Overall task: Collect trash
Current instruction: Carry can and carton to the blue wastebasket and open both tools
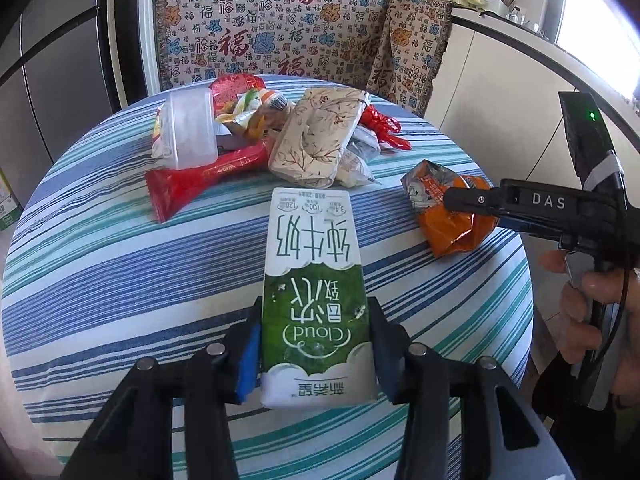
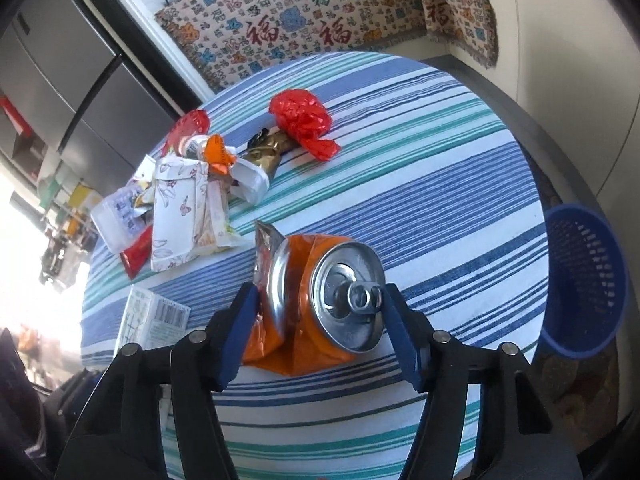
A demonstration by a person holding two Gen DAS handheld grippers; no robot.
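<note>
My left gripper (image 1: 314, 344) is shut on a green and white milk carton (image 1: 314, 292), which lies flat on the striped round table (image 1: 100, 248). My right gripper (image 2: 318, 332) is shut on a crushed orange can (image 2: 320, 300) at the table's near right. The can (image 1: 452, 216) and the right gripper (image 1: 472, 200) also show in the left wrist view. A heap of trash (image 1: 280, 136) lies at the table's far side: red wrappers, a clear plastic tub, a floral tissue pack. The milk carton (image 2: 152, 316) shows at the left in the right wrist view.
A blue plastic basket (image 2: 584, 280) stands on the floor to the right of the table. A crumpled red wrapper (image 2: 304, 120) lies apart from the heap. A bench with a patterned cover (image 1: 280, 32) stands behind the table. Grey cabinets (image 2: 60, 80) stand at the left.
</note>
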